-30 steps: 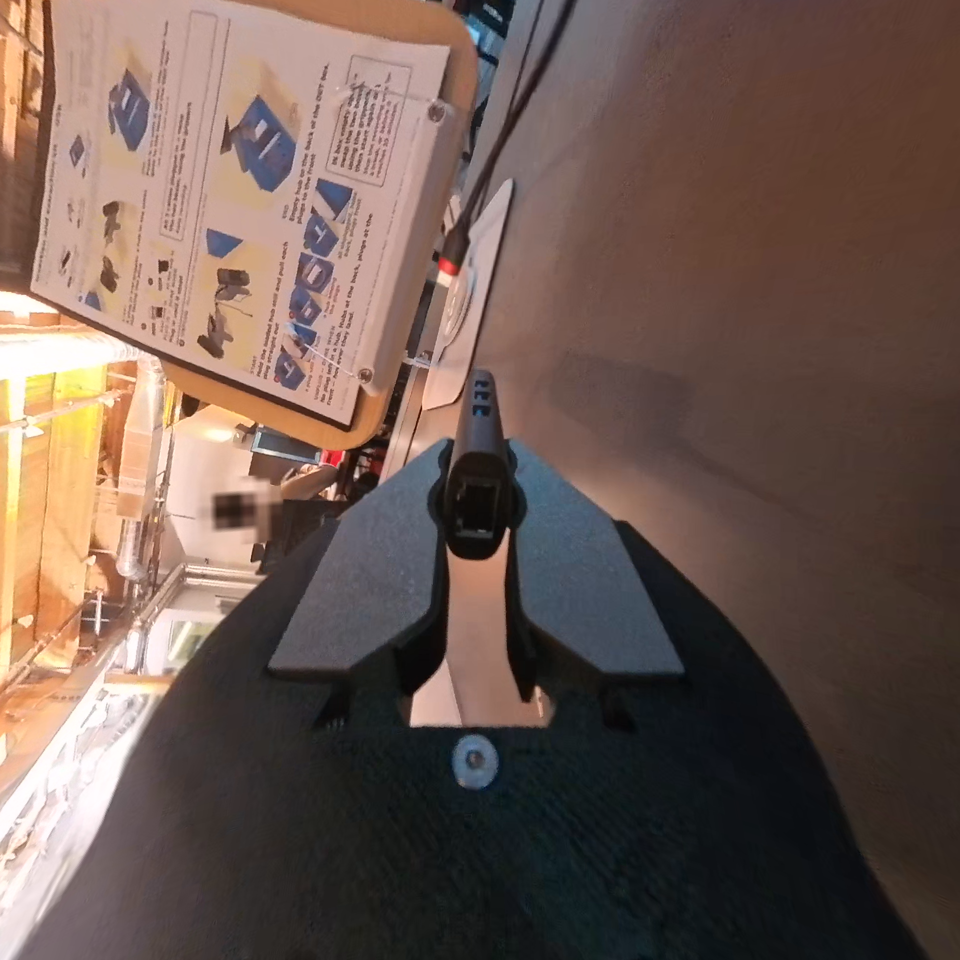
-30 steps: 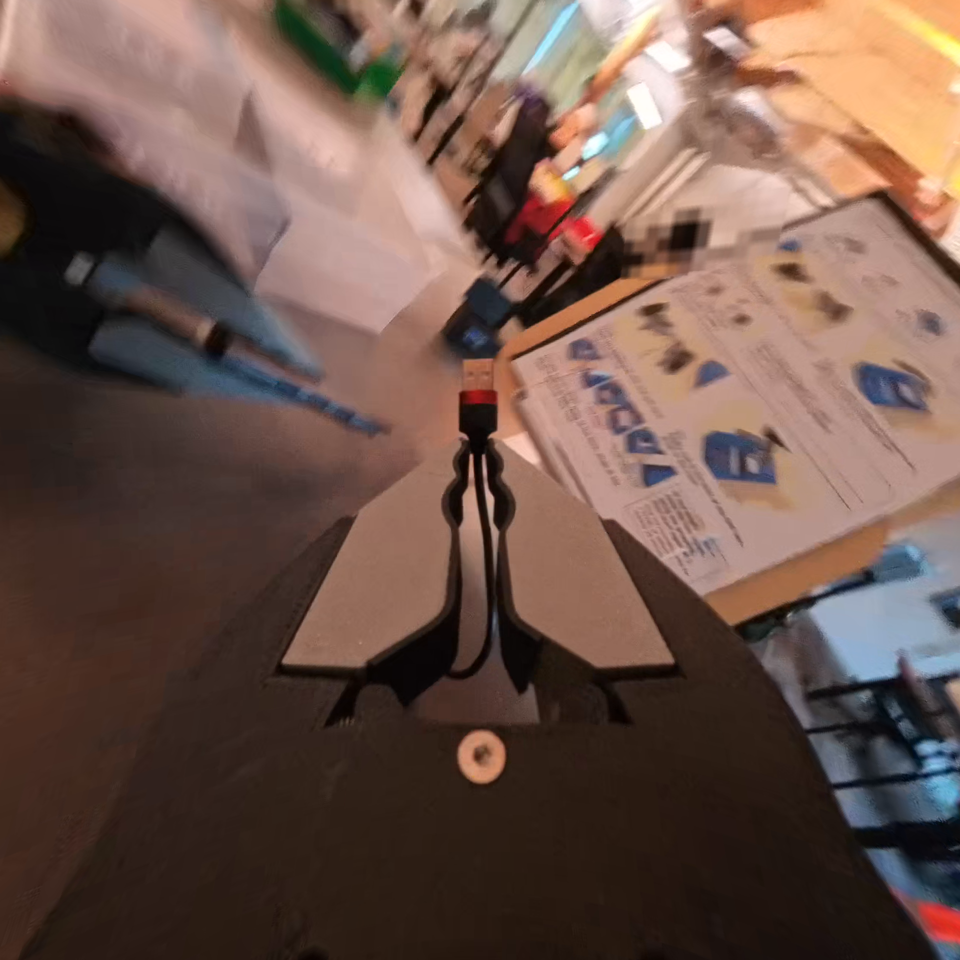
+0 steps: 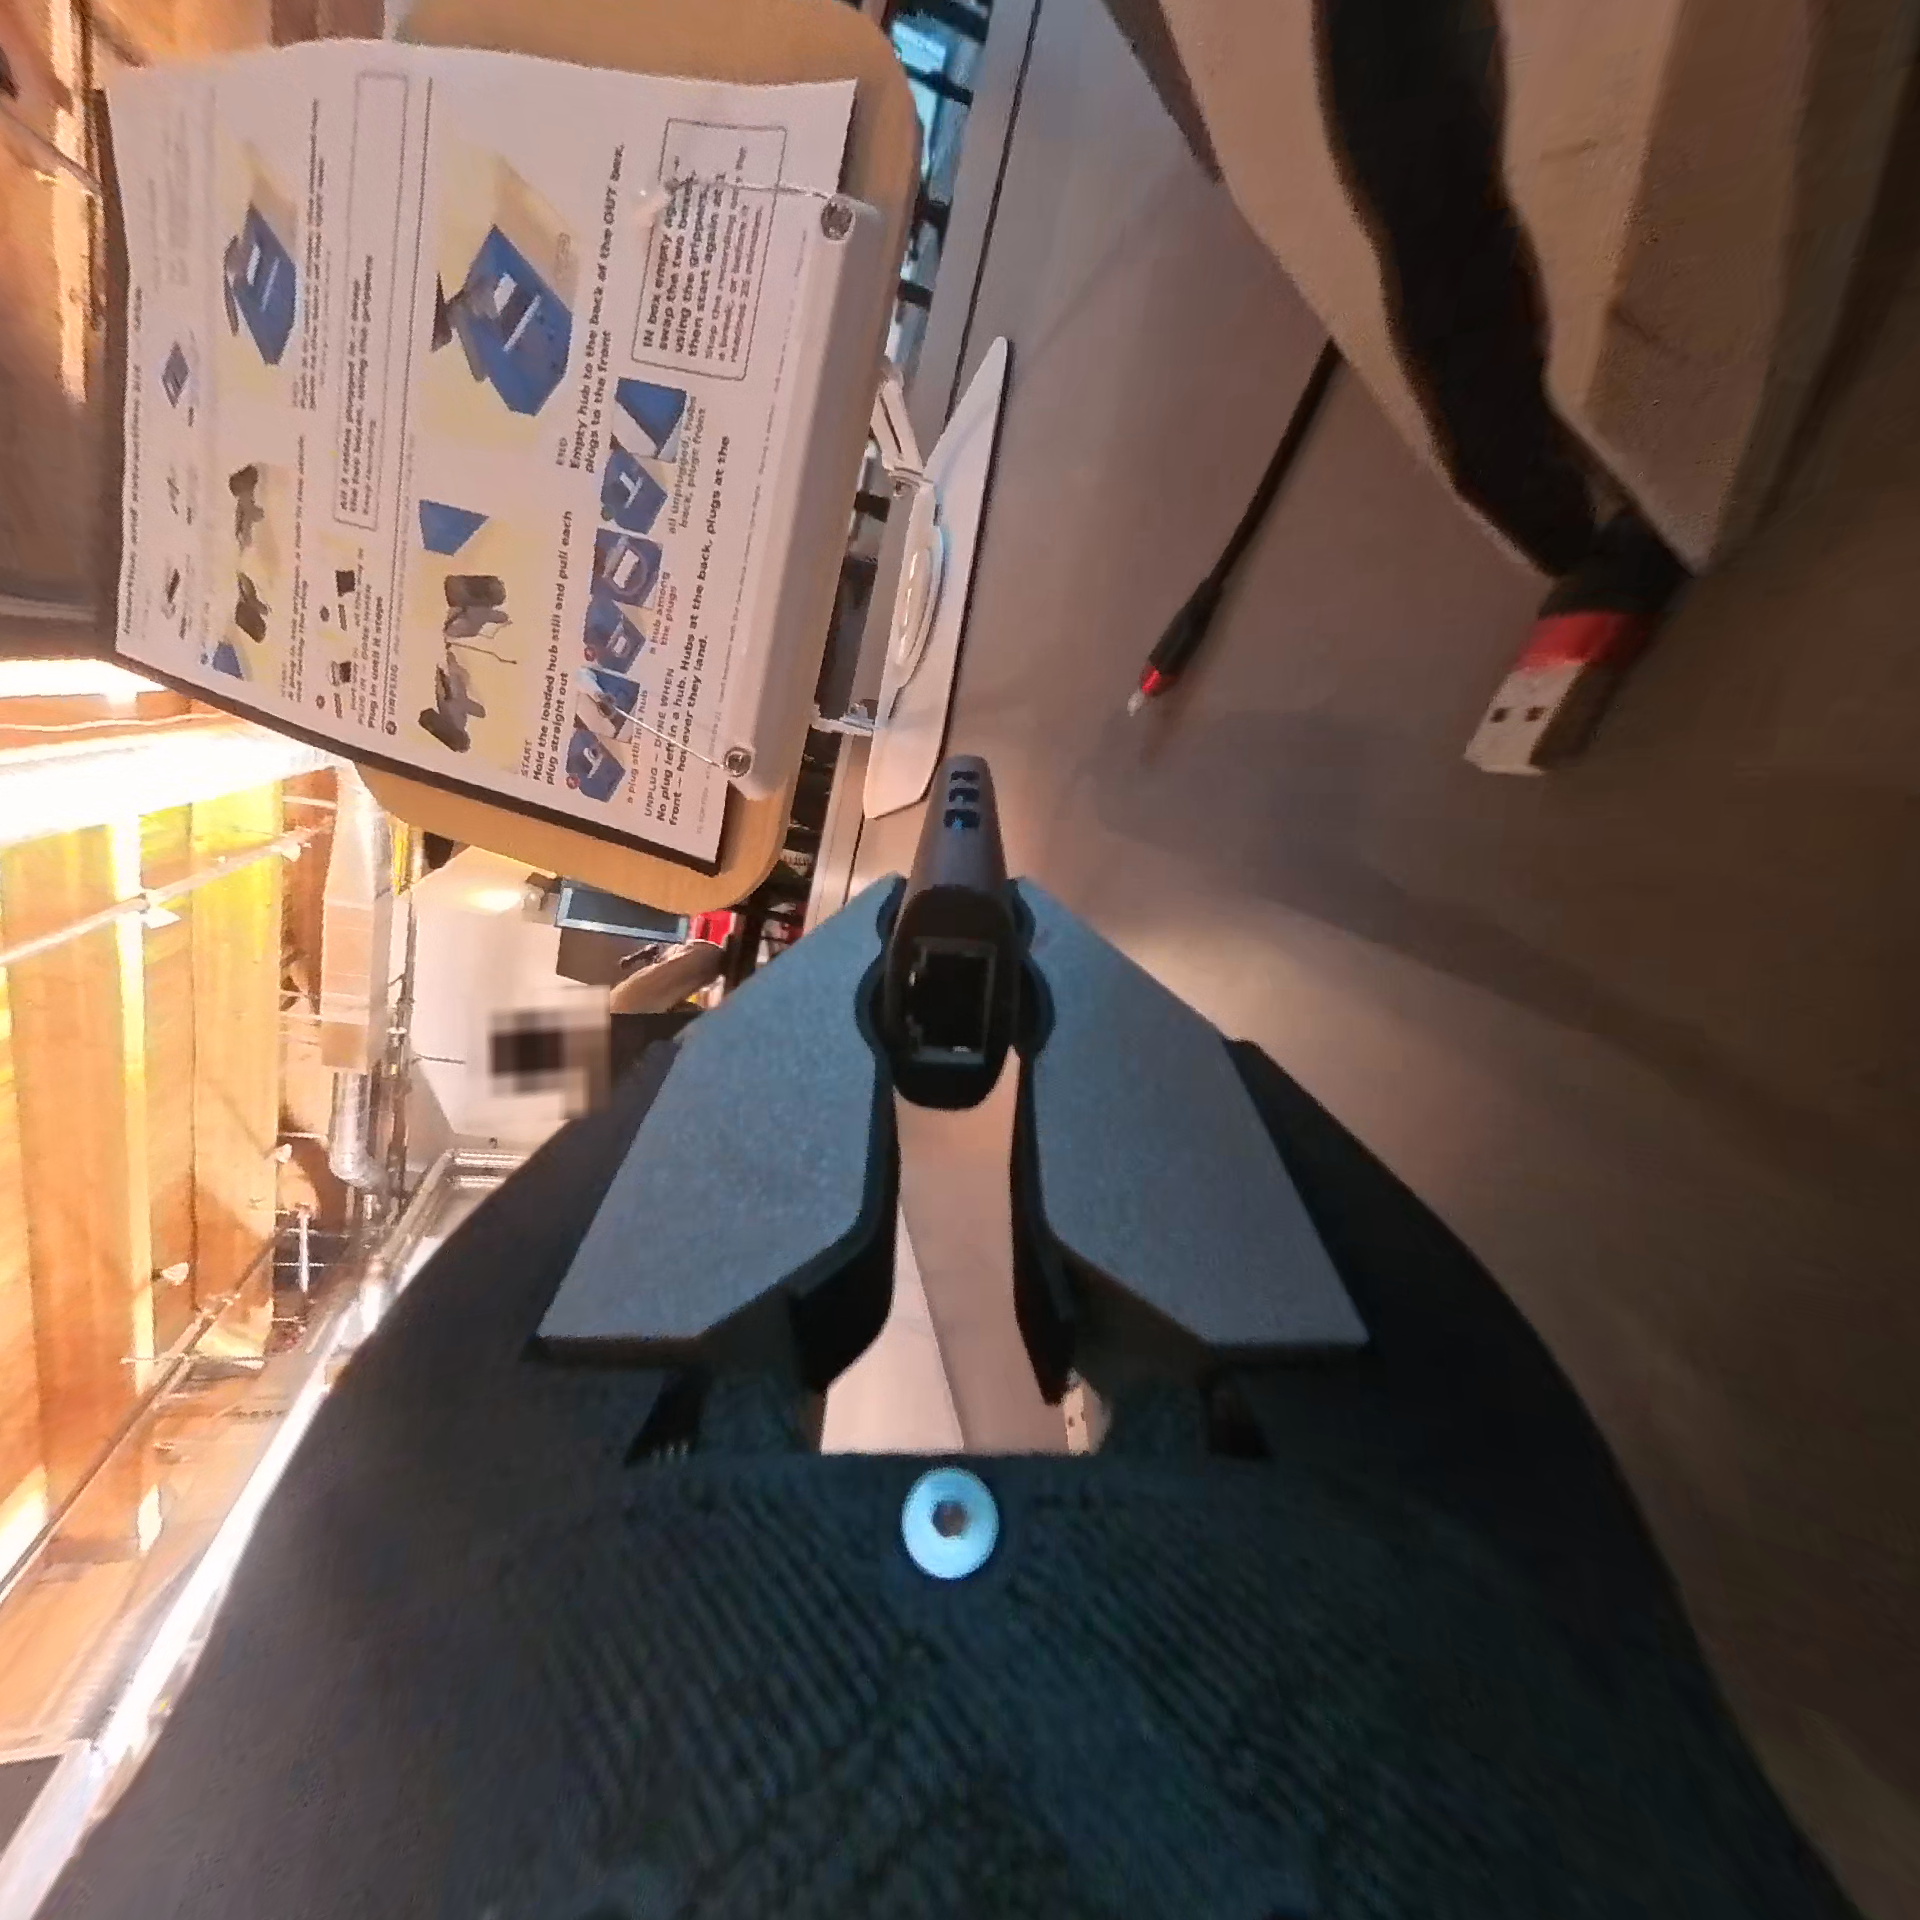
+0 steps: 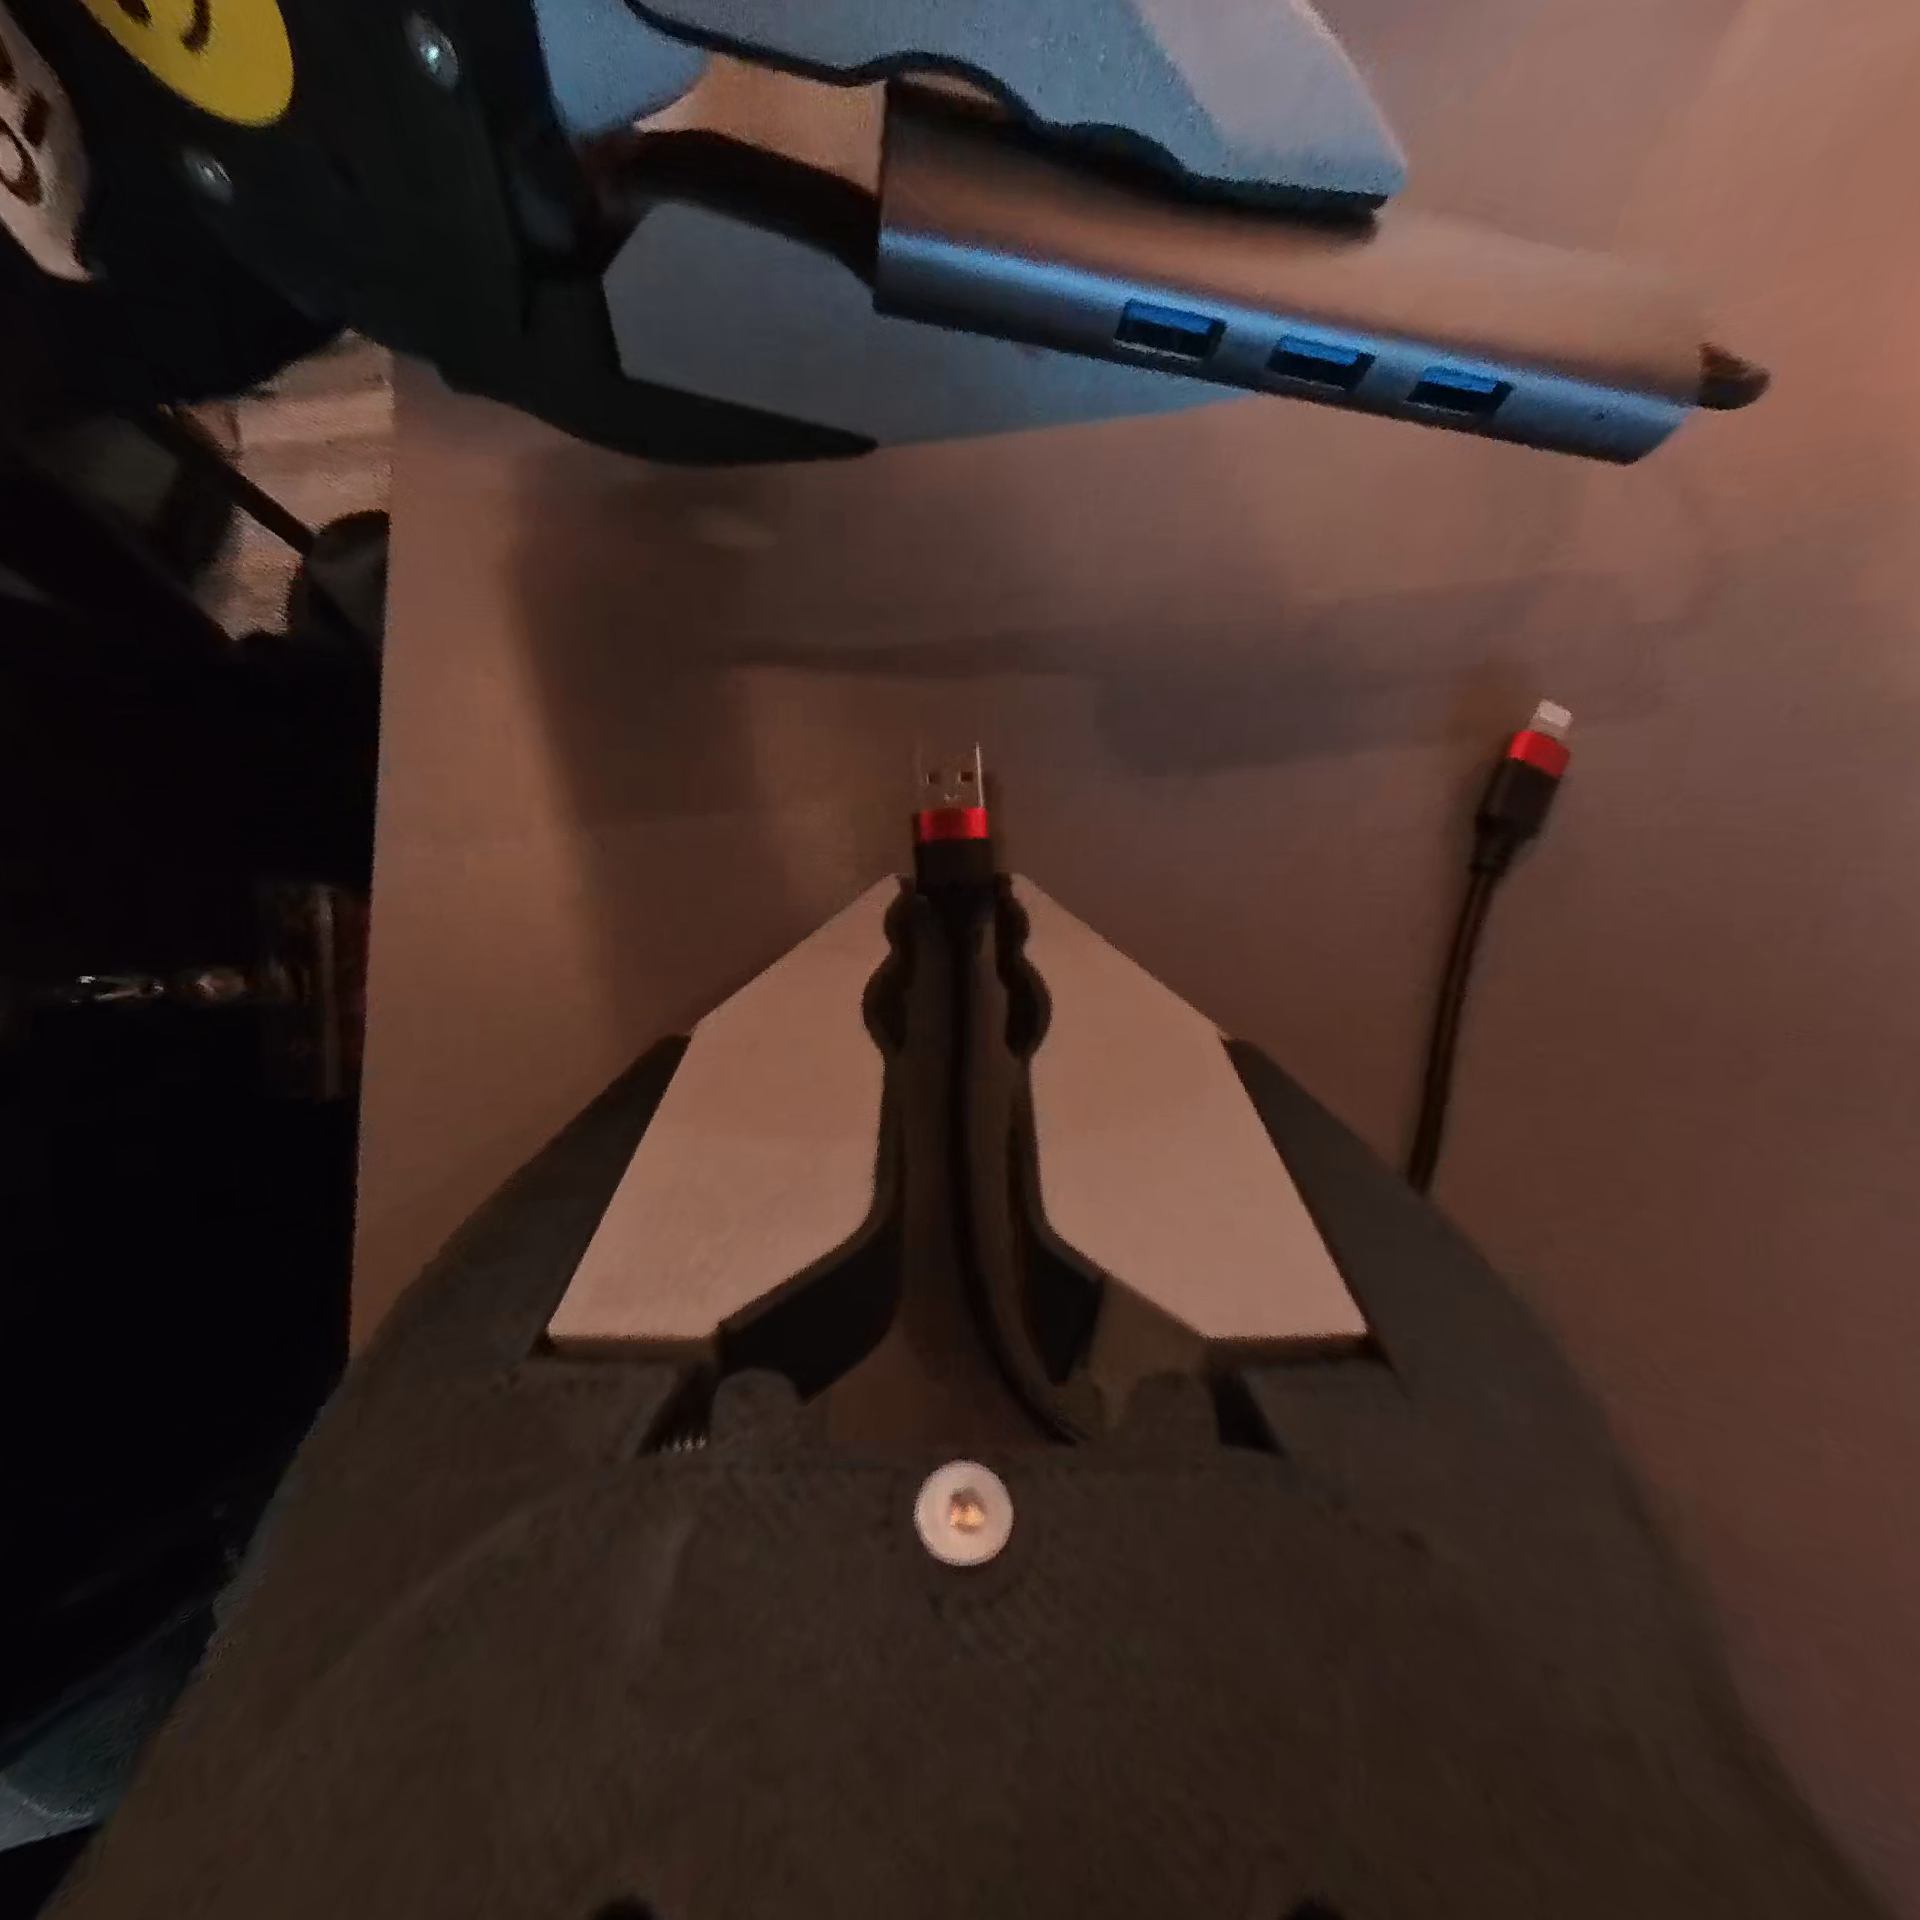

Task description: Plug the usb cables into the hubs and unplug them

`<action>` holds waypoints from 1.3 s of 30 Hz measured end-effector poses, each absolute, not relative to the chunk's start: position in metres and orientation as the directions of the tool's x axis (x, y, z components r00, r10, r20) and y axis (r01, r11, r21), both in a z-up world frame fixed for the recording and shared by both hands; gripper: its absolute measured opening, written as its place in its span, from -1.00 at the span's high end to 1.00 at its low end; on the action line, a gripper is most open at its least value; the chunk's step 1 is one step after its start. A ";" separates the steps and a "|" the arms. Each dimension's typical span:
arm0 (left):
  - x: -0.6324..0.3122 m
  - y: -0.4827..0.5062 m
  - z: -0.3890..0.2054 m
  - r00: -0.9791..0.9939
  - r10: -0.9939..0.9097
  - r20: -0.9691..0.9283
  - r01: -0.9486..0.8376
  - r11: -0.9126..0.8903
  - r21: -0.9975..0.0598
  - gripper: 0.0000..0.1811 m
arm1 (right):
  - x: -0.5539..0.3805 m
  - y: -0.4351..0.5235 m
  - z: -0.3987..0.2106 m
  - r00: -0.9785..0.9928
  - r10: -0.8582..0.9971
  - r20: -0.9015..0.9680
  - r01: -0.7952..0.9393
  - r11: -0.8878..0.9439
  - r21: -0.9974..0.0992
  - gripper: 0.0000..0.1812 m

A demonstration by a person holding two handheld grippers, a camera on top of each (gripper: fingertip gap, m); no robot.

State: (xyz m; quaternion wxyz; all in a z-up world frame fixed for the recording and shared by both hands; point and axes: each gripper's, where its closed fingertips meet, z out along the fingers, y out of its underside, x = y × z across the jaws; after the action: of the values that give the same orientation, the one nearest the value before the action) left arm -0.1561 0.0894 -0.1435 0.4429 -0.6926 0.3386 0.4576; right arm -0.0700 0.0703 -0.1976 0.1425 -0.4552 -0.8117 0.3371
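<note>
- Right now your left gripper has its jaws clamped on the hub, gripping it at one end so the rest of the long grey body sticks out free beyond the tips.
- That grip probably serves two ends: the hub is held off the table, and the side row of three blue ports stays uncovered, facing your other hand.
- From the left wrist view you look along the hub's length, with a squarish socket on its near end face; the ports themselves show only as small slots on the far part.
- Your right gripper has its jaws pressed together on the collar of the USB plug, just behind the red band, so the metal tongue pokes out straight ahead and the cable trails back between the jaws.
- Holding it that short likely keeps the plug stiff enough to push home without buckling.
- The plug points up toward the hub but is well apart from it, and sits left of the ports, so you would need to shift it right and forward.
- A second cable end, small and red-banded, lies loose on the table to the right.
- An instruction sheet stands on a board at the table's far edge.
</note>
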 end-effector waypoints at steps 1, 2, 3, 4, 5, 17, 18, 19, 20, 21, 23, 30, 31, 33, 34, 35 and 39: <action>-0.154 0.089 -0.145 0.344 -0.072 -0.936 -0.880 -0.374 -0.294 0.84 | -0.070 0.070 -0.197 -0.539 0.837 -0.094 0.649 0.341 -0.680 0.86; -0.151 0.089 -0.147 0.330 -0.086 -0.940 -0.889 -0.363 -0.279 0.85 | -0.070 0.070 -0.197 -0.531 0.840 -0.114 0.657 0.323 -0.682 0.87; -0.148 0.090 -0.149 0.309 -0.101 -0.946 -0.901 -0.349 -0.257 0.85 | -0.071 0.071 -0.197 -0.521 0.844 -0.128 0.665 0.307 -0.681 0.87; -0.146 0.090 -0.150 0.283 -0.108 -0.953 -0.909 -0.346 -0.231 0.84 | -0.072 0.073 -0.197 -0.508 0.852 -0.123 0.669 0.301 -0.679 0.87; -0.146 0.090 -0.151 0.258 -0.110 -0.960 -0.914 -0.350 -0.206 0.84 | -0.074 0.078 -0.197 -0.491 0.866 -0.095 0.671 0.306 -0.675 0.87; -0.150 0.088 -0.130 0.239 0.001 -0.971 -0.907 -0.357 -0.224 0.84 | -0.067 0.075 -0.127 -0.580 0.813 0.044 0.376 0.315 -0.871 0.88; -0.151 0.088 -0.128 0.244 0.009 -0.970 -0.905 -0.358 -0.231 0.84 | -0.063 0.073 -0.120 -0.597 0.802 0.027 0.354 0.294 -0.888 0.89; -0.151 0.088 -0.128 0.245 0.011 -0.969 -0.904 -0.358 -0.233 0.84 | -0.060 0.073 -0.115 -0.608 0.793 0.027 0.334 0.286 -0.898 0.89; -0.151 0.088 -0.128 0.244 0.010 -0.970 -0.905 -0.358 -0.231 0.84 | -0.058 0.073 -0.113 -0.610 0.791 0.037 0.322 0.290 -0.901 0.89; -0.151 0.088 -0.128 0.240 0.008 -0.971 -0.906 -0.358 -0.227 0.84 | -0.058 0.075 -0.113 -0.605 0.795 0.050 0.321 0.301 -0.898 0.89; -0.150 0.089 -0.130 0.233 0.003 -0.972 -0.909 -0.355 -0.219 0.84 | -0.060 0.079 -0.116 -0.586 0.808 0.059 0.340 0.312 -0.887 0.89; -0.143 0.089 -0.133 0.221 -0.024 -0.975 -0.924 -0.326 -0.201 0.84 | -0.074 0.095 -0.138 -0.445 0.885 0.138 0.510 0.377 -0.773 0.88; -0.142 0.089 -0.134 0.219 -0.028 -0.975 -0.926 -0.321 -0.199 0.85 | -0.075 0.097 -0.140 -0.425 0.889 0.171 0.533 0.398 -0.746 0.88; -0.140 0.089 -0.137 0.220 -0.043 -0.974 -0.929 -0.315 -0.196 0.84 | -0.076 0.099 -0.143 -0.396 0.889 0.229 0.571 0.434 -0.697 0.88; -0.139 0.089 -0.138 0.215 -0.049 -0.975 -0.930 -0.315 -0.189 0.84 | -0.075 0.099 -0.144 -0.392 0.886 0.247 0.585 0.447 -0.676 0.88; -0.139 0.090 -0.138 0.204 -0.052 -0.977 -0.932 -0.317 -0.178 0.84 | -0.075 0.097 -0.146 -0.391 0.884 0.257 0.597 0.456 -0.660 0.88; -0.136 0.090 -0.142 0.131 -0.066 -0.989 -0.942 -0.319 -0.103 0.85 | -0.074 0.089 -0.151 -0.402 0.880 0.254 0.624 0.466 -0.627 0.89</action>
State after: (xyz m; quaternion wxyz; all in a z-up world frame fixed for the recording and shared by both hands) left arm -0.1357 0.0902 -0.1419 0.4207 -0.6231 0.4045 0.5207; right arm -0.0739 0.0894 -0.1513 0.2861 -0.4659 -0.8070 0.2234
